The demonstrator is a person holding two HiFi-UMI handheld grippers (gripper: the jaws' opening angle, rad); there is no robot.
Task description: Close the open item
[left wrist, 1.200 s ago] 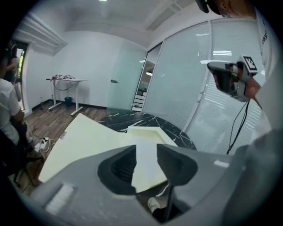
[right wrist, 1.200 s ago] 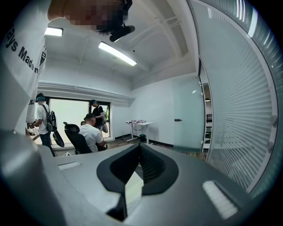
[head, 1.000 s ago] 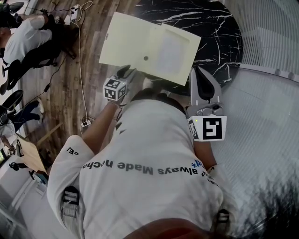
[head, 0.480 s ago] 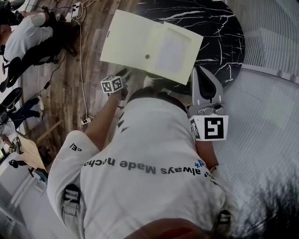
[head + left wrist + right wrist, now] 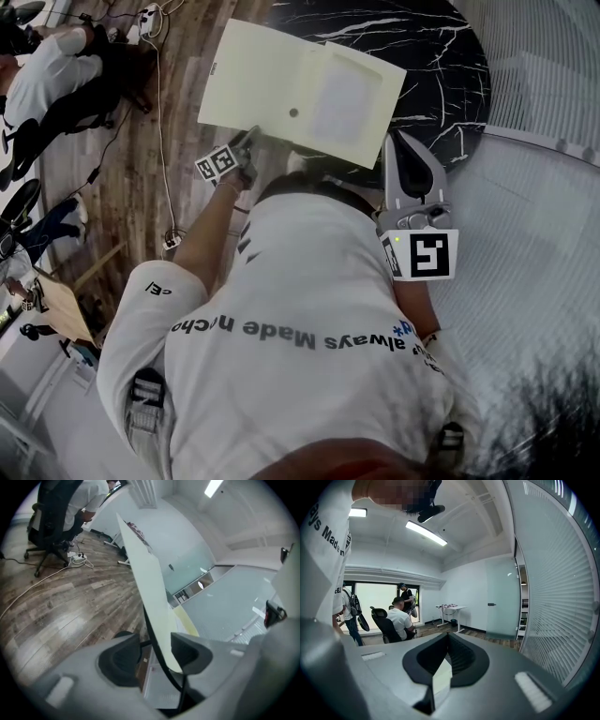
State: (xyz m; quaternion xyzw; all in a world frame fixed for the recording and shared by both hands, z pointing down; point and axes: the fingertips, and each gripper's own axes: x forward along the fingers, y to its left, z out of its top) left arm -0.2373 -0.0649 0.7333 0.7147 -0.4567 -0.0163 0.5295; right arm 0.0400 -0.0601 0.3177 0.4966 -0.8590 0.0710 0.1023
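A pale yellow folder [image 5: 300, 89] lies open on the round black marble table [image 5: 441, 66], its left half hanging over the wood floor. My left gripper [image 5: 246, 145] is at the folder's near left edge. In the left gripper view the folder's flap [image 5: 147, 578] runs edge-on between the jaws of the left gripper [image 5: 157, 648]. The jaws are opening, and a gap shows between the flap and the left pad. My right gripper [image 5: 410, 173] points at the table's near rim, apart from the folder. Seen in its own view, the right gripper [image 5: 449, 638] has its pads together with nothing between them.
People sit on office chairs [image 5: 56, 84] at the upper left, with cables and a power strip [image 5: 155, 19] on the wood floor. A ribbed glass wall [image 5: 534, 187] curves along the right. A wooden desk corner [image 5: 56, 314] is at the lower left.
My left gripper has shifted a little up and left along the folder's near edge, and its marker cube has turned. The right gripper has hardly moved.
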